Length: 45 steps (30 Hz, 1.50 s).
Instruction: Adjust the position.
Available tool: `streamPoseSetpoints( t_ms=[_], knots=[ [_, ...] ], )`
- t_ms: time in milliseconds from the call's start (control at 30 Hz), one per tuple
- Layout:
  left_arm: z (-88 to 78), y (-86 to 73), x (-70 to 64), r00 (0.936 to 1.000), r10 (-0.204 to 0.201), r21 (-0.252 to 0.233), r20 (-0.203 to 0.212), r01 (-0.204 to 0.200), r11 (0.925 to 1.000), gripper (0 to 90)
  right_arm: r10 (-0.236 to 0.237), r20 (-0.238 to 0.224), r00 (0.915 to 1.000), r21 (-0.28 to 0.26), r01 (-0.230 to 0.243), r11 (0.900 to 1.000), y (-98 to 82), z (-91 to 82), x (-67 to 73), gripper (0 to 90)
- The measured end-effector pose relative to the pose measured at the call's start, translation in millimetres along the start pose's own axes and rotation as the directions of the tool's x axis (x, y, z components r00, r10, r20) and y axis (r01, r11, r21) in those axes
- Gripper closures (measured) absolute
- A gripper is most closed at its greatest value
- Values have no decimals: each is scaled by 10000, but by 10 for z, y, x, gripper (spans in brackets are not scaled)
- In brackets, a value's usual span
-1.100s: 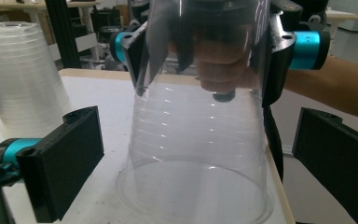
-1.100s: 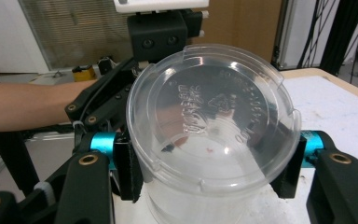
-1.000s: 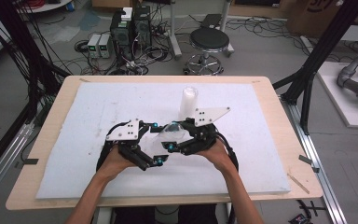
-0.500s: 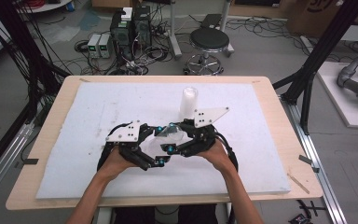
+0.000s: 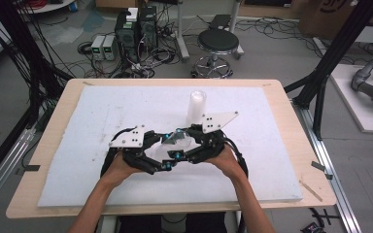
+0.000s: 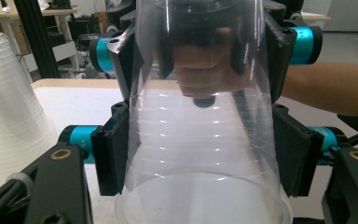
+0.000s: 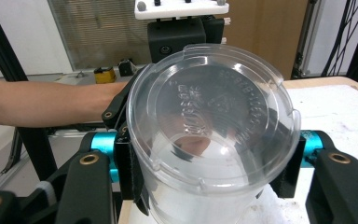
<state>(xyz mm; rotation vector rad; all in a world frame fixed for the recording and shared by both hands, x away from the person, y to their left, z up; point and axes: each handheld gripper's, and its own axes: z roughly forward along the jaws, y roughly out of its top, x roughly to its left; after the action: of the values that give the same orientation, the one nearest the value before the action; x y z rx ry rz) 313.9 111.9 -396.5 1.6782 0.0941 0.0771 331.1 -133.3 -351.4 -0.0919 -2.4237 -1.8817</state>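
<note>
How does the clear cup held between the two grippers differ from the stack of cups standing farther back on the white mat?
The clear cup lies on its side, off the mat, while the stack of cups stands upright on the white mat. The clear cup is clamped by both the left gripper, whose jaws have just closed on it, and the right gripper; the stack is untouched. The single cup looks glass-clear, the stack milky. Both are thin, tapered plastic.

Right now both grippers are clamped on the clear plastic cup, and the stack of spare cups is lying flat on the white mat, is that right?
Not quite. The left gripper and right gripper do clamp the clear plastic cup, but the stack of spare cups stands upright on the white mat, behind the grippers, as the high view shows.
</note>
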Motion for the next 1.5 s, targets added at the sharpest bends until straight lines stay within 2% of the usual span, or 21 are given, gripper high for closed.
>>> streamPoseSetpoints(
  t_ms=[167,267,500,600,700,767,800,867,967,1000,1033,1067,1100,1133,1167,1200,1267,1333,1400,1433,1500],
  knots=[
    [1,-4,3,10000,-26,59,-16,26,10000,320,-6,15,10000,4,6,10000,-10,3,-8,395],
    [-6,-8,5,10000,-57,112,5,57,9999,319,84,126,9999,-42,-84,10000,-16,16,-5,199],
    [-42,-26,9,9996,-295,249,19,294,9993,320,166,267,9995,-260,-159,9995,-7,-31,-3,143],
    [-95,-5,3,9992,-397,575,6,396,9976,320,237,286,9993,-156,-233,9996,-15,-55,-2,142],
    [-173,61,13,9986,-530,1541,-50,532,9866,320,198,305,9993,83,-201,9998,-6,-85,23,142],
    [-225,123,23,9979,-654,2316,-20,641,9707,320,156,302,9994,423,-169,9990,1,-97,45,142],
    [-246,156,30,9978,-668,2785,43,629,9584,320,187,299,9994,663,-206,9976,3,-97,55,142],
    [-275,227,39,9972,-739,3734,79,656,9254,320,106,316,9994,1272,-146,9918,14,-78,67,142],
    [-286,304,53,9943,-1068,4531,13,946,8864,320,-129,382,9992,2350,36,9720,45,-34,89,142],
    [-287,346,56,9927,-1207,4858,48,1032,8680,320,-155,356,9992,2621,56,9650,55,-21,96,142],
    [-288,370,62,9931,-1170,5084,79,967,8557,322,-293,407,9987,3245,146,9458,79,9,106,143],
    [-278,404,67,9935,-1128,5454,133,873,8336,325,-408,446,9982,3627,219,9316,94,26,110,143],
    [-270,423,64,9938,-1103,5677,170,812,8192,325,-599,556,9967,4227,309,9057,120,52,115,143],
    [-251,453,61,9942,-1037,5989,267,672,7980,327,-644,578,9962,4545,312,8902,138,67,119,143],
    [-236,467,53,9941,-1049,6128,265,667,7874,328,-776,587,9953,5013,378,8644,169,90,122,143],
    [-214,485,49,9948,-978,6337,289,574,7714,329,-867,623,9943,5282,409,8481,188,102,125,143],
    [-165,520,41,9968,-741,6843,288,344,7284,329,-905,601,9941,5903,377,8063,233,138,132,143],
    [-115,537,31,9976,-610,7152,323,196,6986,329,-1049,631,9925,6452,397,7630,267,170,135,143],
    [-75,550,30,9978,-542,7281,380,95,6854,329,-1069,667,9920,6761,339,7360,286,196,135,144],
    [-67,552,29,9977,-562,7280,378,110,6855,329,-1111,648,9917,6864,365,7263,294,211,132,143],
    [-53,551,29,9977,-543,7308,416,66,6826,331,-1111,608,9919,6920,384,7209,301,226,125,144]
  ],
)
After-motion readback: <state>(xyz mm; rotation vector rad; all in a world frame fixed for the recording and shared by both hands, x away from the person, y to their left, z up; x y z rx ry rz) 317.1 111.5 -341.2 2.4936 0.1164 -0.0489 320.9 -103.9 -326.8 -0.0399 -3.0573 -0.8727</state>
